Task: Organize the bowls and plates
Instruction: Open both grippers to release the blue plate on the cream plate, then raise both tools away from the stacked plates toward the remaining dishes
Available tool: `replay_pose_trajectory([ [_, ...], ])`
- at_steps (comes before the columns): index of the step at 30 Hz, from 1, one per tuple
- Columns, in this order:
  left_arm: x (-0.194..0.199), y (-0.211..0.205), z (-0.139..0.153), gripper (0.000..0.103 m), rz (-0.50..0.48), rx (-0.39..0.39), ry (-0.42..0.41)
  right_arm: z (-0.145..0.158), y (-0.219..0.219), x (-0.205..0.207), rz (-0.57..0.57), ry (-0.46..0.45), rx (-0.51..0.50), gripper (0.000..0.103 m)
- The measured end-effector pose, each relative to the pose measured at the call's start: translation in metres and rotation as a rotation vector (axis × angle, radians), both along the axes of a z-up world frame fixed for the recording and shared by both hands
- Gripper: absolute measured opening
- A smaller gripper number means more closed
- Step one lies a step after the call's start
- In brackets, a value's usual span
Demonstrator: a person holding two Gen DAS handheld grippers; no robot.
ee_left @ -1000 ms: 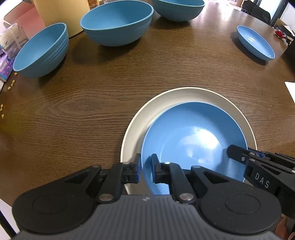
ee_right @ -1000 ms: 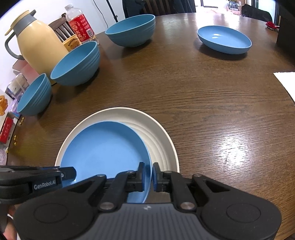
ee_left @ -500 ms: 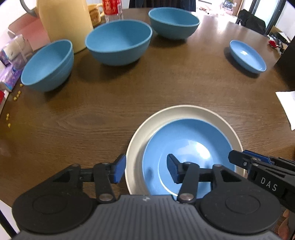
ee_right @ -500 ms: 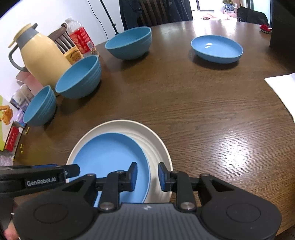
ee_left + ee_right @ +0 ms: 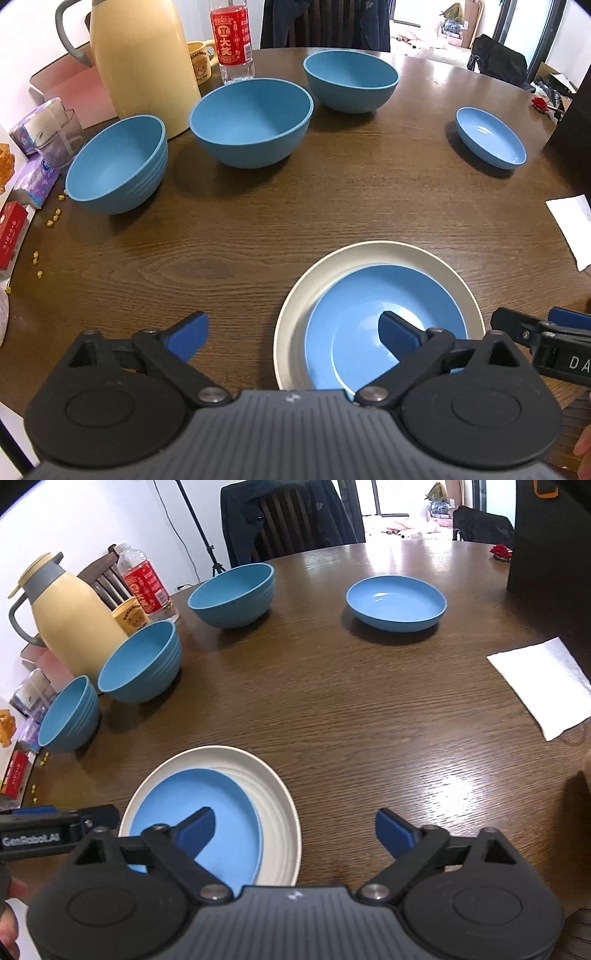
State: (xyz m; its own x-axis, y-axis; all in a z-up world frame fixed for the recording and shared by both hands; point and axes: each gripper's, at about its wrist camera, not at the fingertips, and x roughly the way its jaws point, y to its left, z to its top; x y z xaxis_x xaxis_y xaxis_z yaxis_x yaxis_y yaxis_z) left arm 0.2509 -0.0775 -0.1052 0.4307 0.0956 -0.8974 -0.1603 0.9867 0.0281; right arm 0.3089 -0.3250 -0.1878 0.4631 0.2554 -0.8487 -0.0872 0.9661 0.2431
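Note:
A blue plate lies inside a larger cream plate at the table's near edge; both show in the right wrist view, blue plate on cream plate. My left gripper is open and empty, raised above the plates' left rim. My right gripper is open and empty above their right rim. Three blue bowls stand at the far left. A shallow blue dish sits far right, also in the right wrist view.
A yellow thermos jug, a red-labelled bottle and a small cup stand behind the bowls. Packets and crumbs lie at the left edge. A white napkin lies at the right. The table is dark wood.
Both grippers have let go of the blue plate's rim, opened wide and pulled back and up. The blue plate now rests in the cream plate.

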Motion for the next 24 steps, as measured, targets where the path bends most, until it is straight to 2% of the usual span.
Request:
replay_pose_trajectory([
  [2, 0.0, 0.0, 0.003, 0.103, -0.001, 0.001, -0.003, 0.001, -0.002, 0.001, -0.007, 0.004, -0.01, 0.103],
  [24, 0.024, -0.009, 0.035, 0.103, -0.048, 0.009, -0.043, 0.03, -0.029, 0.009, -0.094, 0.0, 0.0, 0.103],
])
